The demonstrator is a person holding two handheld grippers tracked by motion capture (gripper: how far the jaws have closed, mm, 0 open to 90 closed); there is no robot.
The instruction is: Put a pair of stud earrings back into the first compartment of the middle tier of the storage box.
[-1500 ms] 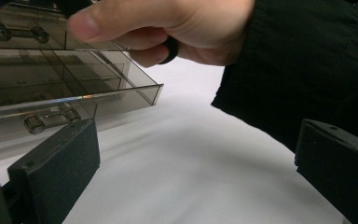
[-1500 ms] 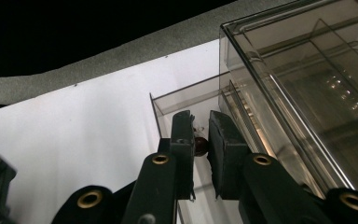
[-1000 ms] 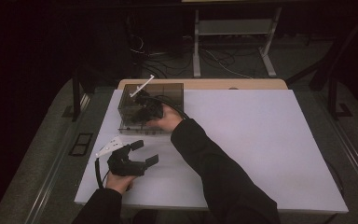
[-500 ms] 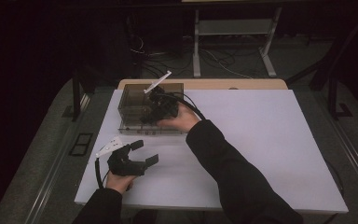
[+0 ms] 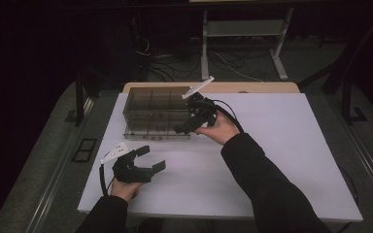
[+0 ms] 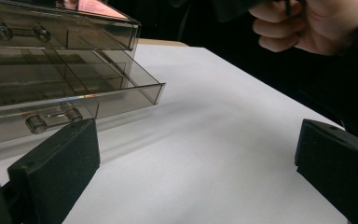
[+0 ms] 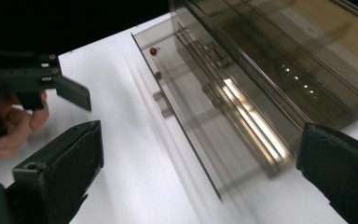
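A smoky clear drawer box (image 5: 153, 109) stands at the table's far left. Its lower drawer (image 6: 81, 100) sticks out a little, with a clear handle (image 6: 51, 120) on its front. My right gripper (image 5: 183, 127) hovers at the box's front right corner, pointing toward it. Its jaws have just been opening and now stand wide with nothing between them; in the right gripper view (image 7: 200, 172) the drawer front (image 7: 191, 121) lies ahead. My left gripper (image 5: 154, 158) rests near the table's front left, open and empty (image 6: 196, 163).
The white table top (image 5: 281, 155) stretches to the right and front of the box. A wooden strip (image 5: 252, 87) runs along the far edge. Beyond it are a metal stand (image 5: 243, 29) and cables on the floor. The right forearm (image 5: 267, 189) crosses the table's middle.
The right gripper has drawn rightward from over the box's front to its right corner, and its jaws have gone from nearly closed to wide. The left gripper has stayed put.
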